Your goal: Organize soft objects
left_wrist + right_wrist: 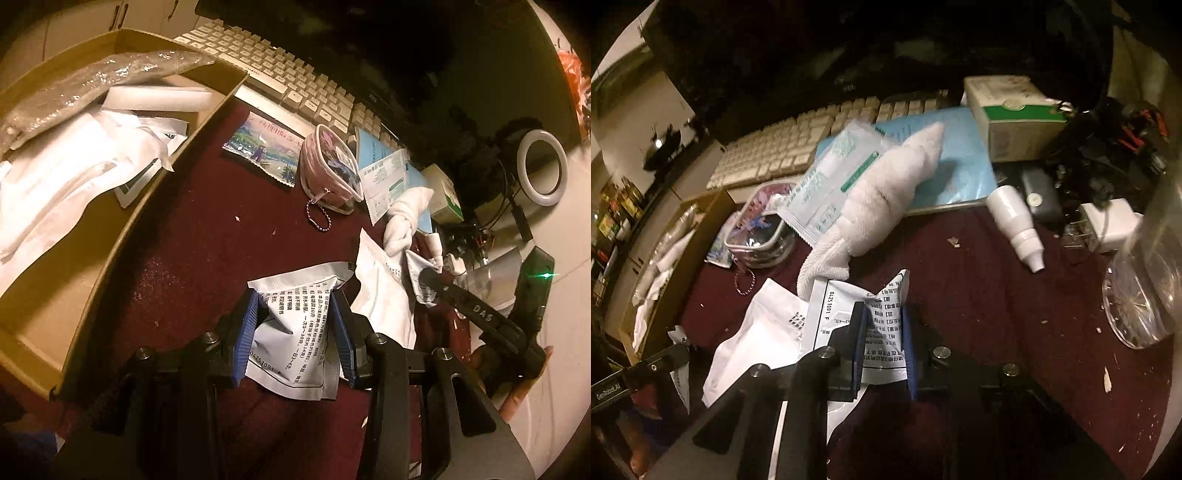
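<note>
I have a printed white sachet (295,332) pinched between the blue pads of my left gripper (295,325), the packet crumpled and bulging between them over the dark red table cover (207,251). My right gripper (882,343) is clamped on a second printed sachet (871,314) — the pads press into both sides of it and the paper creases between them. In the left wrist view that right gripper (428,275) shows from the side, its tip on the sachet's edge.

A plain white pouch (757,332) lies just left of the right-hand sachet, partly under it. A rolled white towel (886,195) rests beyond, its lower end touching the top edge of that sachet and its upper end lying on a blue folder (964,147). A pale blue-green packet (831,177) lies tucked under the towel's left side. Beside it sits a clear pink-edged pouch (328,170) with a bead chain (317,218) trailing from it, and a colourful printed packet (262,151) lies flat to its left.

The cardboard box (122,229) stands at the left of the table, holding white bags (62,177) and a clear plastic wrap (99,81) draped over its far rim. A keyboard (280,74) runs along the back. A white dropper bottle (1015,225) lies on its side to the right — well apart from the sachets.
</note>
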Available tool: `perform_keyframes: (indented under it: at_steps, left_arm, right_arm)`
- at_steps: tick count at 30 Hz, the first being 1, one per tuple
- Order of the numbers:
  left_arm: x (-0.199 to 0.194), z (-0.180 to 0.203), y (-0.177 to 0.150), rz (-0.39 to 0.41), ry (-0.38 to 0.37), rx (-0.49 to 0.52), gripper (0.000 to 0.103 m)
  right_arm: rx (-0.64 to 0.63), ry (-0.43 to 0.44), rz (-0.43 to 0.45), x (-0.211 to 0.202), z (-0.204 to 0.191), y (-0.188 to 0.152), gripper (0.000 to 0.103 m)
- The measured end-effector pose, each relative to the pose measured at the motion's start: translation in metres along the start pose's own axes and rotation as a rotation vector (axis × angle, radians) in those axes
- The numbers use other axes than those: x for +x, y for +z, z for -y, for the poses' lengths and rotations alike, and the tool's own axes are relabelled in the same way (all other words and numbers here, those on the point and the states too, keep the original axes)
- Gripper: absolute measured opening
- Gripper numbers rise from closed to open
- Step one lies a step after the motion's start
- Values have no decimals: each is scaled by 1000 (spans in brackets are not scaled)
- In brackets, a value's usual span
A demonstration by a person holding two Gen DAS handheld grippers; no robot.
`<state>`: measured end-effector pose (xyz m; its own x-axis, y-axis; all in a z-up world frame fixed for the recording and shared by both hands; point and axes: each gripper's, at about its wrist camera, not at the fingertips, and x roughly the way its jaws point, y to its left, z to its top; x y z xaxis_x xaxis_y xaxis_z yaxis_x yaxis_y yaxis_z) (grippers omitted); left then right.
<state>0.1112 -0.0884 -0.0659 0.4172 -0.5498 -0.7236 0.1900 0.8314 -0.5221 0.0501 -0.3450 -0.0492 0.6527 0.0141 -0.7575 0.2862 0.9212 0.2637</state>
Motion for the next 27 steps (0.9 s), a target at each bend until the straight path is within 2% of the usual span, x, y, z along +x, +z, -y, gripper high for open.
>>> perform_keyframes:
  at_steps: [5,8,11,13,16,19,22,27]
  left_arm:
    - [-14,3,1,18,-30,-5,39]
    - [-20,9,2,18,2,15,39]
    - [-31,9,3,45,-20,22,39]
    - [-36,5,4,26,-24,-8,39]
    - [-54,4,8,26,-75,-23,39]
    - [-81,3,15,74,-98,-29,39]
    - [-113,-6,24,137,-134,-46,39]
    - [-153,-41,39,258,-68,-86,39]
  right_arm:
    - [15,66,64,-23,-7,3,17]
    - [16,98,78,-37,-18,12,17]
    - [-55,140,147,-58,-41,16,17]
    - [-72,174,133,-59,-54,17,17]
    - [-106,239,137,-61,-76,18,17]
    - [-129,309,130,-58,-95,19,17]
    - [-157,369,87,-46,-122,26,17]
    - [-240,488,44,-34,-179,37,17]
